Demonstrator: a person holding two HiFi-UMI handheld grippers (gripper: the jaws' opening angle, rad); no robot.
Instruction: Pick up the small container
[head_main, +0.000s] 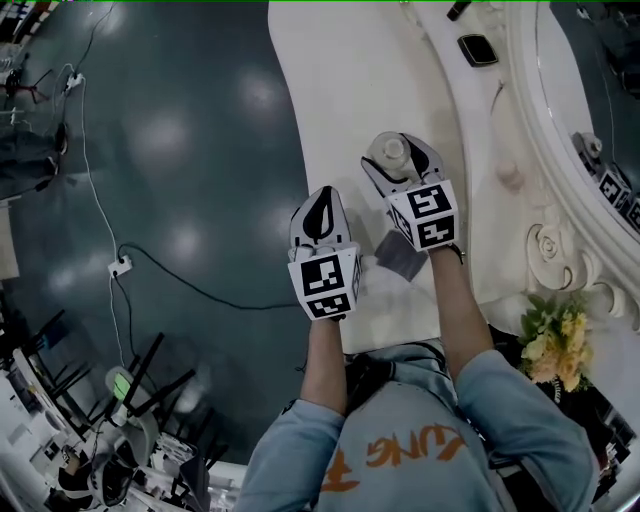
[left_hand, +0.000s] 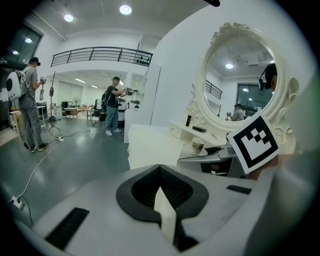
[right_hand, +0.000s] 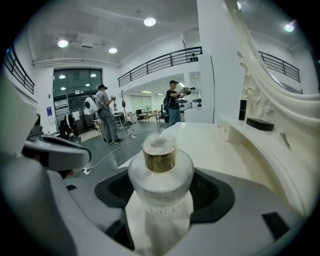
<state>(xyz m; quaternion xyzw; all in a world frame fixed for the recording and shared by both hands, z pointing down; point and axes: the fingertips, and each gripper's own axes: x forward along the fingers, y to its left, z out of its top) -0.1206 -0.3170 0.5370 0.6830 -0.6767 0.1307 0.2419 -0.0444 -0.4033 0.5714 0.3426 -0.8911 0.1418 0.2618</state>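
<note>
Your blue-grey shirt (head_main: 400, 450) with its orange print fills the bottom of the head view, and both forearms reach forward from it over the white worktop (head_main: 330, 90).

Your right claw (head_main: 398, 152) is clamped on the small container (right_hand: 160, 167). It is a clear, round-shouldered glass bottle with a gold collar and a clear cap. It stands upright between the black pads, which press on its body from both sides, and its neck and cap rise past them. From above you cannot quite tell whether its base rests on the worktop or hangs just clear of it.

Your left claw (head_main: 320, 200) is just to the left of the right one and a little nearer you, over the worktop's edge. Its jaws are pressed together at the tips and hold nothing.

A grey square patch (head_main: 402, 256) lies on the worktop behind the right claw, under your wrist. Ahead and to the right of that claw, a flat dark object (head_main: 478, 49) lies on a raised shelf. Beyond it is the carved white frame of an oval mirror (left_hand: 239, 75). Yellow flowers (head_main: 553, 340) sit to the right of your right elbow.

Left of the left claw, a white cable (head_main: 97, 205) trails across the dark floor (head_main: 180, 150). Well ahead, a person in dark clothes (right_hand: 172, 102) and a person with a pale backpack (right_hand: 105, 120) stand on it.
</note>
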